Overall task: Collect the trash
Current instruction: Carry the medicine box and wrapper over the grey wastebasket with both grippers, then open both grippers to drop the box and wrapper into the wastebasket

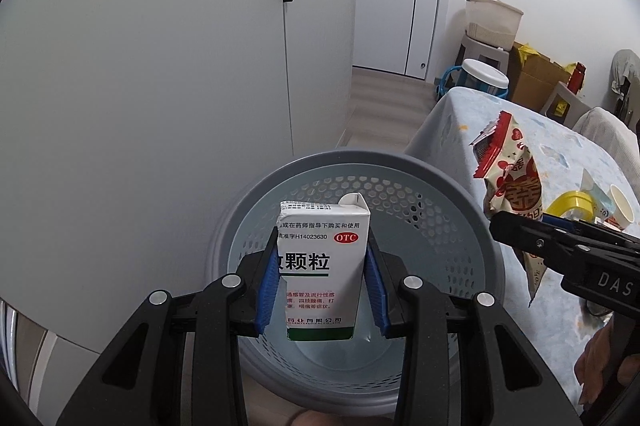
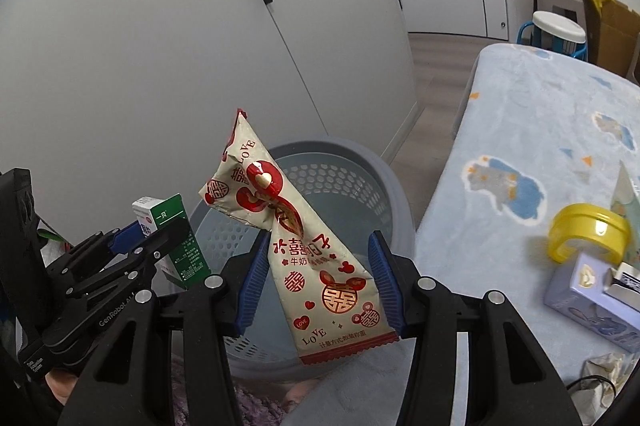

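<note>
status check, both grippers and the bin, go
Left hand-held gripper shut on medicine box, over grey bin. Right hand-held gripper shut on snack wrapper, above bin. Bin mouth unobstructed.

You have two grippers, the left gripper (image 1: 322,262) and the right gripper (image 2: 320,284). You have one medicine box (image 1: 320,266), one snack wrapper (image 2: 316,258), one grey perforated bin (image 1: 460,194), one yellow tape roll (image 2: 586,236), one paper cup (image 1: 622,206) and one tissue box (image 2: 592,300).
</note>
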